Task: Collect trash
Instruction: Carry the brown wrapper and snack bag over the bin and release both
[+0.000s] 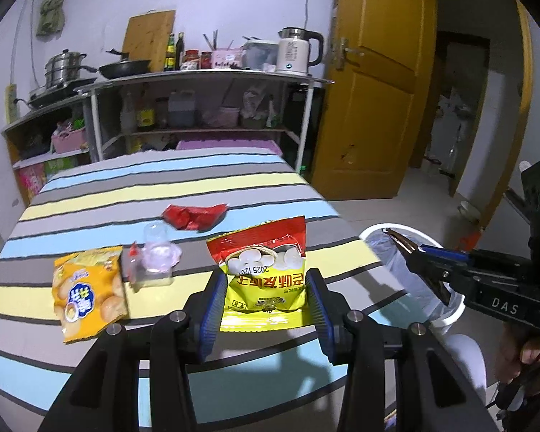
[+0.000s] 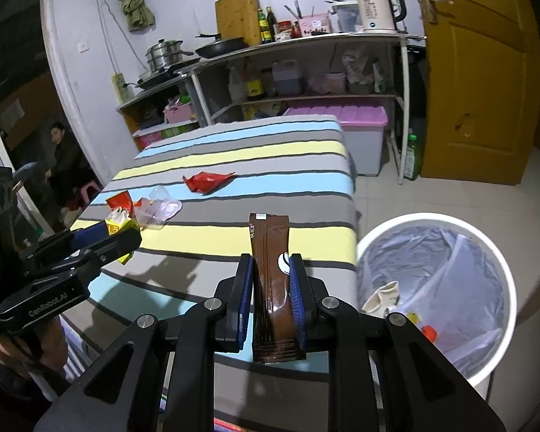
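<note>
**A:** What's in your left gripper (image 1: 264, 289)?

**B:** The yellow bag (image 1: 266, 273), red at the top, pinched between my blue pads (image 1: 212, 309) at its lower sides. It's upright, lifted over the near edge of the striped table (image 1: 90, 194).

**A:** And the right gripper (image 2: 270, 300)?

**B:** Closed on a brown sachet (image 2: 271, 288), held upright on edge, its top poking past the fingers. From the left camera I see it out to the right, right over the bin (image 1: 446, 318).

**A:** Where's the bin exactly?

**B:** On the floor just off the table's near right corner. White, lined with a clear bag (image 2: 450, 270), a few scraps already at the bottom.

**A:** What's on the table?

**B:** An orange snack bag (image 1: 88, 291) lying flat at near left. Just right of it, a crumpled clear wrapper (image 1: 154, 257). Farther back, toward the middle, a red wrapper (image 1: 194, 216), crushed.

**A:** Anything touching?

**B:** The orange bag and clear wrapper sit just beside each other; I can't tell if they touch. The red one lies apart.
</note>
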### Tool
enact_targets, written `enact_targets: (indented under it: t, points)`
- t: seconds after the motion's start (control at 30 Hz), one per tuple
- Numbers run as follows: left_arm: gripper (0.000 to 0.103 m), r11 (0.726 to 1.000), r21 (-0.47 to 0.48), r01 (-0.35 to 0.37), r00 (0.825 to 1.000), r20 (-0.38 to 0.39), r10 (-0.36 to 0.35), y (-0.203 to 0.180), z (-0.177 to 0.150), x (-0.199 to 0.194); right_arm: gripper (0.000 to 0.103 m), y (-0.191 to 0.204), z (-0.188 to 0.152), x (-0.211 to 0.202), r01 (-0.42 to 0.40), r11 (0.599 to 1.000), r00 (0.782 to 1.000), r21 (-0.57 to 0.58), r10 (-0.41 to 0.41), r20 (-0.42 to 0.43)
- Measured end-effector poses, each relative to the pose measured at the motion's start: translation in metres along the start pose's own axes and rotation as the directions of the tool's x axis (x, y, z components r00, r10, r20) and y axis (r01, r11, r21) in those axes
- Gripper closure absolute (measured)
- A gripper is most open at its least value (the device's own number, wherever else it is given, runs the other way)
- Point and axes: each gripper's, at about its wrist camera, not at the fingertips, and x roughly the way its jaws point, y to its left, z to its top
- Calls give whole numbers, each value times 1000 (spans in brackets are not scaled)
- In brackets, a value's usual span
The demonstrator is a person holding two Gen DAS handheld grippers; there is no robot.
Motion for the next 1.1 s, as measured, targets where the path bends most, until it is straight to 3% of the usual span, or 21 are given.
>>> enact_targets:
  t: [0.57,1.1]
  points:
    - [58,992,77,99,995,-3,-99,-59,20,23,82,-58,-10,-30,80,992,996,98,-83,30]
    - [58,971,132,200,979,-59,-194,-113,27,67,82,-109,-23,-38,146,971,988,189,-152,18]
